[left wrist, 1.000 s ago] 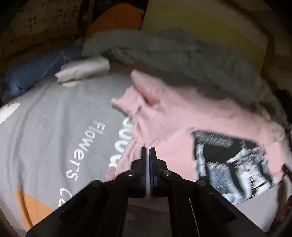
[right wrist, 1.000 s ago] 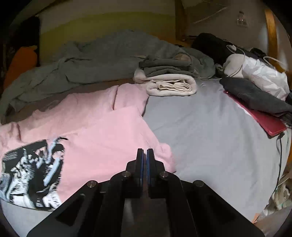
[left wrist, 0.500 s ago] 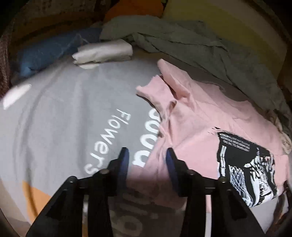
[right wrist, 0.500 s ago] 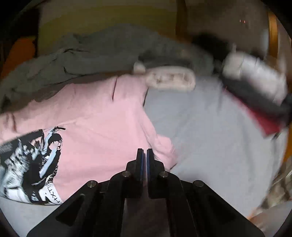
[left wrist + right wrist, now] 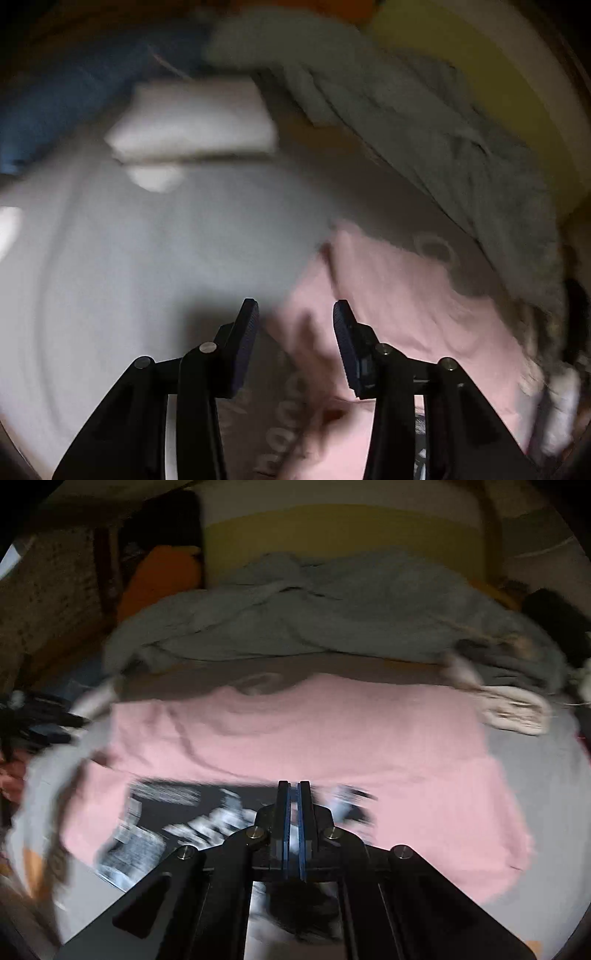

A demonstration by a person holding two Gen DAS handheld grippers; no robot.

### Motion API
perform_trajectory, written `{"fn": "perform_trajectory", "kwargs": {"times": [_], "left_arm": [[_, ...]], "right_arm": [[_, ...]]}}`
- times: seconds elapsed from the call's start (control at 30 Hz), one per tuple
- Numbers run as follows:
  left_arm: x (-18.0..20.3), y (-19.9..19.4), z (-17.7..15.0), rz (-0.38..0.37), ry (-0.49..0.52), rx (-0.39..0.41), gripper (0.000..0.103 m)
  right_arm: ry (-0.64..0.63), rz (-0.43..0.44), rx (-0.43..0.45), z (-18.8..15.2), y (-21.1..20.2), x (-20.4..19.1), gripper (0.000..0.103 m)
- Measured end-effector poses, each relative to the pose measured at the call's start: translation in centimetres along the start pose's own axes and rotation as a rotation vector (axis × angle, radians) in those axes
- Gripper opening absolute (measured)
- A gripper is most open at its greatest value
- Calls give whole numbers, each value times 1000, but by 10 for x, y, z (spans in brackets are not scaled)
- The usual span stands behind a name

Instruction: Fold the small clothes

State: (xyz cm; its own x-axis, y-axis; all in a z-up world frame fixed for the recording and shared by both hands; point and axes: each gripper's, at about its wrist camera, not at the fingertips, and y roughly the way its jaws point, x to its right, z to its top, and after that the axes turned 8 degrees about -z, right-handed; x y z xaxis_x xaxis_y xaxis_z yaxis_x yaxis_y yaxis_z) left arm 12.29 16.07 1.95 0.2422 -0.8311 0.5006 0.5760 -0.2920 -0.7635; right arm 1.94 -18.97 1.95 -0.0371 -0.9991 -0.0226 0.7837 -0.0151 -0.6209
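On a bed covered by a grey sheet (image 5: 155, 258), a pink T-shirt (image 5: 332, 734) lies spread flat, its black-and-white printed panel (image 5: 177, 823) facing up near the front edge. The left gripper (image 5: 295, 321) hangs just above the shirt's left edge, its fingers (image 5: 247, 332) spread wide apart with nothing between them; pink fabric and a strip of the sheet's white lettering show in the gap below. The right gripper (image 5: 294, 805) sits low over the printed panel, its fingers pressed together; whether any cloth is pinched between them cannot be told from the blurred view. Behind the shirt, a rumpled grey-green blanket (image 5: 332, 620) runs across the bed in front of a yellow-and-white headboard (image 5: 340, 528). A folded white garment (image 5: 192, 122) rests on the sheet beyond the left gripper, beside a blue item (image 5: 55, 107). To the right of the shirt lies a pale rolled bundle (image 5: 513, 709), and an orange cushion (image 5: 159, 576) shows at the far left.
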Motion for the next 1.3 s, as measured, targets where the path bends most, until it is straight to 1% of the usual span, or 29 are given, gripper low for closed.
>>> {"fn": "perform_trajectory", "kwargs": {"times": [0.03,0.1,0.13,0.17,0.23,0.3,0.37,0.4,0.43,0.5,0.53,0.57,0.6,0.63,0.67,0.7,0.73,0.77,0.8,0.87,0.97,1.0,1.03,1.1,1.13,1.2,1.23,1.27,1.3], "left_arm": [[-4,11,1,-25,-12,-43,40],[-11,30,-1,-57,-36,-93,40],[-14,40,-2,-43,-45,-110,40],[-15,45,-4,-6,-44,-109,40],[-7,45,-5,31,19,-75,40],[2,45,-5,48,86,-82,42],[6,49,-4,85,130,-79,42],[5,51,-3,76,134,-69,42],[2,53,0,40,128,-72,43],[-8,59,6,-84,112,-101,44],[-7,64,10,-122,130,-111,45],[-5,68,14,-106,156,-120,44],[-4,71,16,-79,186,-122,42],[-2,73,16,-77,209,-119,40],[1,73,14,-78,231,-113,15],[5,73,13,-68,255,-124,4],[10,73,15,-54,272,-128,4],[13,67,13,-11,280,-114,4],[13,59,11,42,273,-108,4],[5,41,5,109,234,-98,4],[-10,28,2,142,192,-107,8],[-17,27,0,170,180,-122,8],[-24,27,-3,190,162,-126,8],[-36,22,-7,197,90,-125,12],[-40,17,-6,217,54,-107,12],[-46,4,-1,261,21,-26,16],[-47,-4,4,241,21,19,22],[-47,-9,7,204,27,31,32],[-48,-12,10,161,33,27,35]], "right_arm": [[2,30,-10,4,3,-8,2],[-2,90,-38,12,9,-26,5],[-2,116,-49,14,12,-33,5],[-3,132,-58,13,14,-41,5],[-9,148,-69,9,19,-51,5],[-9,155,-81,4,23,-61,5],[0,168,-113,0,32,-69,5],[8,181,-136,-3,36,-72,5],[14,194,-154,-5,39,-73,5],[19,215,-183,-9,43,-76,5],[16,214,-189,-10,43,-77,5],[9,203,-190,-12,43,-77,5],[5,193,-190,-14,43,-76,5],[2,185,-190,-16,42,-75,5],[1,182,-192,-17,42,-73,5],[2,176,-198,-19,43,-70,5],[6,167,-204,-21,44,-68,5],[14,157,-212,-22,47,-65,5],[25,153,-226,-24,52,-64,5],[31,150,-252,-24,58,-64,5],[-17,106,-290,-26,69,-72,5],[-36,93,-295,-28,72,-75,5],[-48,90,-288,-28,72,-76,5],[-64,94,-281,-29,72,-76,5],[-61,101,-281,-29,73,-74,5],[-38,112,-287,-30,75,-71,5],[-25,116,-288,-29,74,-68,5],[-14,118,-289,-29,73,-66,5],[-7,120,-283,-27,71,-66,5]]}}
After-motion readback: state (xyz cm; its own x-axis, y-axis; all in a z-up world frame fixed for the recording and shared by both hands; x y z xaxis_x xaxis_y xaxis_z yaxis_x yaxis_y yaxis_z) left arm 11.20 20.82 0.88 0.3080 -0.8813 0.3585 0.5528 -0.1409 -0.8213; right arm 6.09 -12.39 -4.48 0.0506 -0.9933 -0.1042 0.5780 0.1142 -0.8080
